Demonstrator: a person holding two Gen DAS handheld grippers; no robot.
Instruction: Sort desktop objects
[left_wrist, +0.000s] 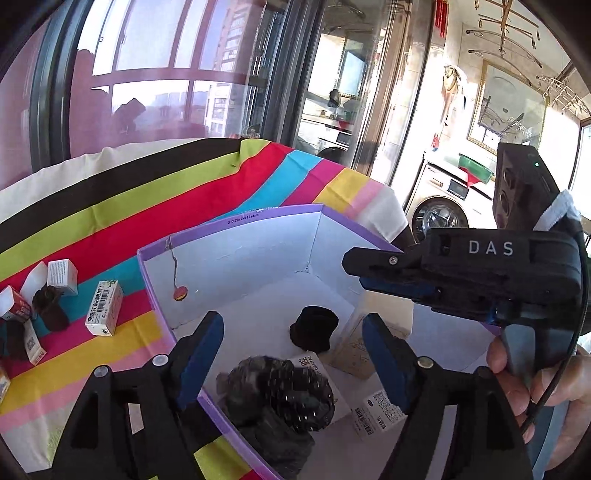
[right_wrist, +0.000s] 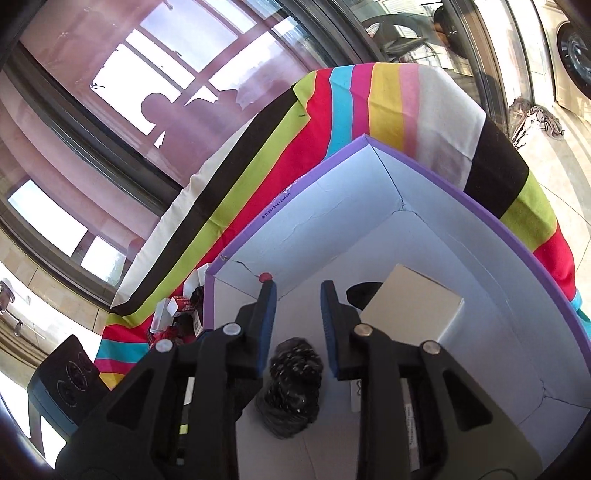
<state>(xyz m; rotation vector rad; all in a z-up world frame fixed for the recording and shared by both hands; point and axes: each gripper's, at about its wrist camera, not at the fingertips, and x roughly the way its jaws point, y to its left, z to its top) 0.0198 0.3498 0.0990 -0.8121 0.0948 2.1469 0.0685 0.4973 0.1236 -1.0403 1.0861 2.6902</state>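
Both grippers hang over a purple-rimmed box (left_wrist: 236, 218) with white inner walls that sits on a table under a striped cloth (left_wrist: 155, 199). Seen from the left wrist, the left gripper (left_wrist: 291, 358) has its blue-padded jaws spread wide, with nothing pressed between them; below the gap, on the box floor, lies a dark sparkly bundle (left_wrist: 280, 391), partly over a white carton (left_wrist: 376, 410) with a barcode. Further in stands a small black cup-shaped thing (left_wrist: 314, 328), beside a tan flat box (left_wrist: 356, 349). A little red and yellow tag (left_wrist: 180, 294) hangs on a string against the box's left wall.

At the right of that view is the right gripper (left_wrist: 373, 273), held in a person's hand (left_wrist: 517, 384). From its own camera its jaws (right_wrist: 298, 328) stand a little apart, gripping nothing, and the sparkly bundle (right_wrist: 293, 384) lies on the floor beneath them, clear of the pads. A plain white box (right_wrist: 413, 306) sits just right of them.

Outside the box, on the cloth to its left, several small cartons (left_wrist: 105, 308) and dark lumps (left_wrist: 50, 308) remain unsorted
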